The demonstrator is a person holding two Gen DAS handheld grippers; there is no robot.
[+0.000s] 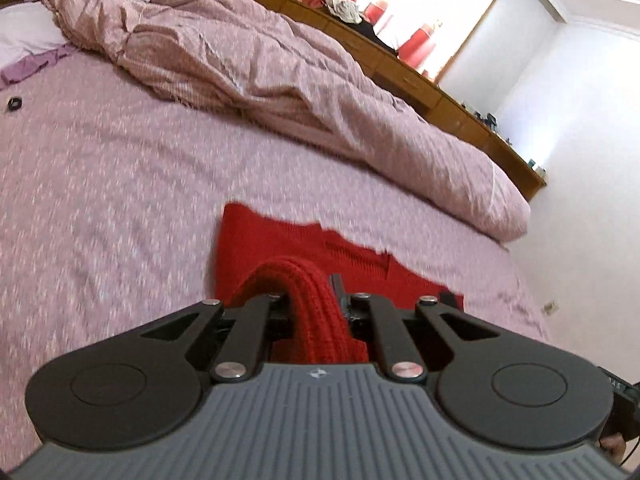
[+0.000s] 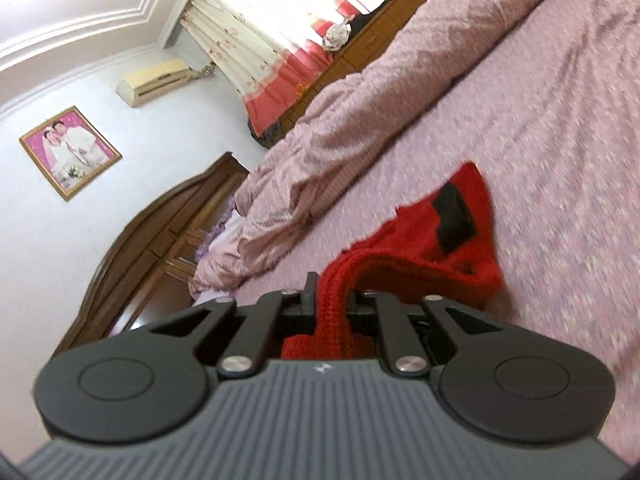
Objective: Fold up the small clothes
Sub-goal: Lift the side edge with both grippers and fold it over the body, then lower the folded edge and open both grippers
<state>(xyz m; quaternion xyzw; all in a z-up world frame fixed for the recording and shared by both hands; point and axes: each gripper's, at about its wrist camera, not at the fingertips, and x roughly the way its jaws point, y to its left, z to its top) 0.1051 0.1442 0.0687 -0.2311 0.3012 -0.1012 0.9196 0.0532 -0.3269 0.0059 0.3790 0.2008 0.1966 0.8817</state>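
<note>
A small red knitted garment (image 1: 280,240) lies on the pink bedspread (image 1: 100,200). My left gripper (image 1: 316,300) is shut on a thick ribbed fold of it, which bunches between the jaws. In the right wrist view my right gripper (image 2: 334,300) is shut on another ribbed edge of the same red garment (image 2: 420,224). The black tip of the other gripper (image 2: 454,222) shows against the red cloth further out. Both views are blurred by motion.
A crumpled pink quilt (image 1: 260,72) lies along the far side of the bed. A wooden cabinet (image 1: 440,96) runs under the curtained window (image 2: 280,28). A wooden headboard (image 2: 160,240), a framed photo (image 2: 70,152) and white walls lie beyond.
</note>
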